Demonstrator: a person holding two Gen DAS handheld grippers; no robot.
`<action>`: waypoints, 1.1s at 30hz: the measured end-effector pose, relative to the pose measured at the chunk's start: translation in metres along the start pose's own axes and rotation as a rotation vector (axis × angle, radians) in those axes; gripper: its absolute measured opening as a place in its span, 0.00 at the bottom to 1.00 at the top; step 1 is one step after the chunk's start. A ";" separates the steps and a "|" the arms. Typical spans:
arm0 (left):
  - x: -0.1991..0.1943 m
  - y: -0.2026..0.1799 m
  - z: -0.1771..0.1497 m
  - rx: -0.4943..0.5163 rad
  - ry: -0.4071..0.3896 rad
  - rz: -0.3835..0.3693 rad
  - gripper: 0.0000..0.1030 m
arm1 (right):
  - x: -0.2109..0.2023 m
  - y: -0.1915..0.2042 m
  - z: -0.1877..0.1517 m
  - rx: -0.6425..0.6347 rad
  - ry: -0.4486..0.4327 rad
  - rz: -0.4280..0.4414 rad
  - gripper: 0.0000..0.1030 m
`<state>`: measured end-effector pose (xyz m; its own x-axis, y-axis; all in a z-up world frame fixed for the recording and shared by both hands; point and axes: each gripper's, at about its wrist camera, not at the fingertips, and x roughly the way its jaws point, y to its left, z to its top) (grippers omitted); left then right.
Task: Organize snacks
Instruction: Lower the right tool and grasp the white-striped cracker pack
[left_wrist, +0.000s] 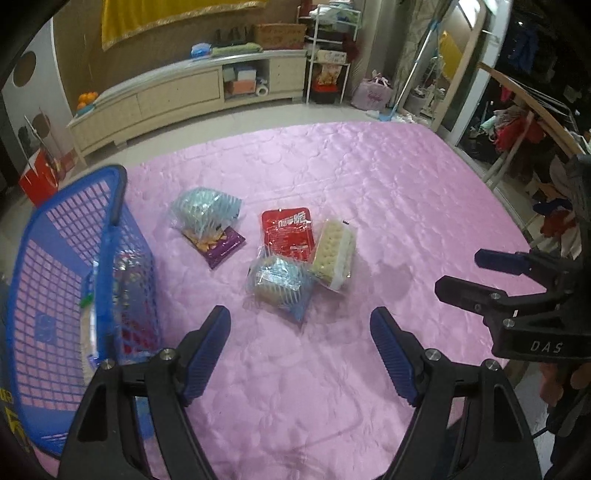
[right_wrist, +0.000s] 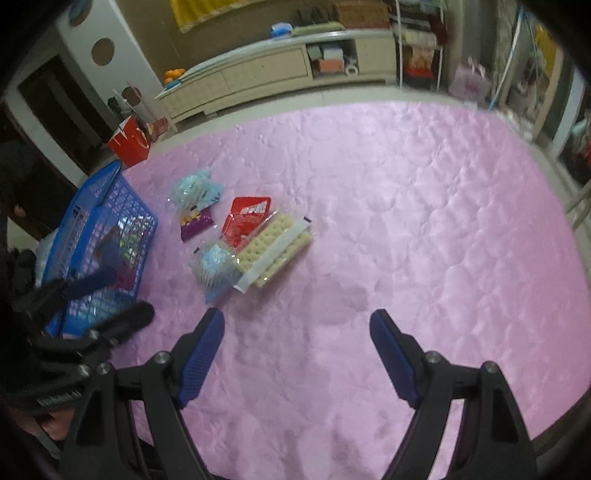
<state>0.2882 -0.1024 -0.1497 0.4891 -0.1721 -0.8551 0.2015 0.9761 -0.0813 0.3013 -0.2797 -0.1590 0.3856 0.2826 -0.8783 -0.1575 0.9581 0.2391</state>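
The pink bedspread (left_wrist: 369, 192) looks like glossy quilted satin cloth. The blue basket (left_wrist: 55, 258) is lattice plastic with a slight shine. The snack packets, such as the red one (left_wrist: 290, 230) and the cracker pack (left_wrist: 334, 254), are shiny plastic film. The left tool (left_wrist: 301, 323) has matt black plastic arms, ribbed blue pads and metal screws.

Left claw (left_wrist: 300, 319): the two blue-padded fingers stand wide apart, nothing between them.
Right claw (right_wrist: 297, 321): also spread wide, holding nothing.
Position: both are raised and point forward and down; the right claw is beside the left, on its right.
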 end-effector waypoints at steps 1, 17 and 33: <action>0.006 0.002 0.000 -0.008 0.006 0.001 0.74 | 0.005 -0.001 0.003 0.017 0.011 0.010 0.82; 0.069 0.031 0.020 -0.069 0.080 0.027 0.74 | 0.078 0.002 0.044 0.188 0.152 0.102 0.82; 0.078 0.044 0.016 -0.066 0.098 0.010 0.74 | 0.106 0.020 0.058 0.083 0.205 0.049 0.56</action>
<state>0.3489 -0.0751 -0.2114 0.4047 -0.1519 -0.9017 0.1392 0.9849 -0.1034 0.3916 -0.2280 -0.2232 0.1856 0.3218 -0.9284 -0.0927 0.9464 0.3094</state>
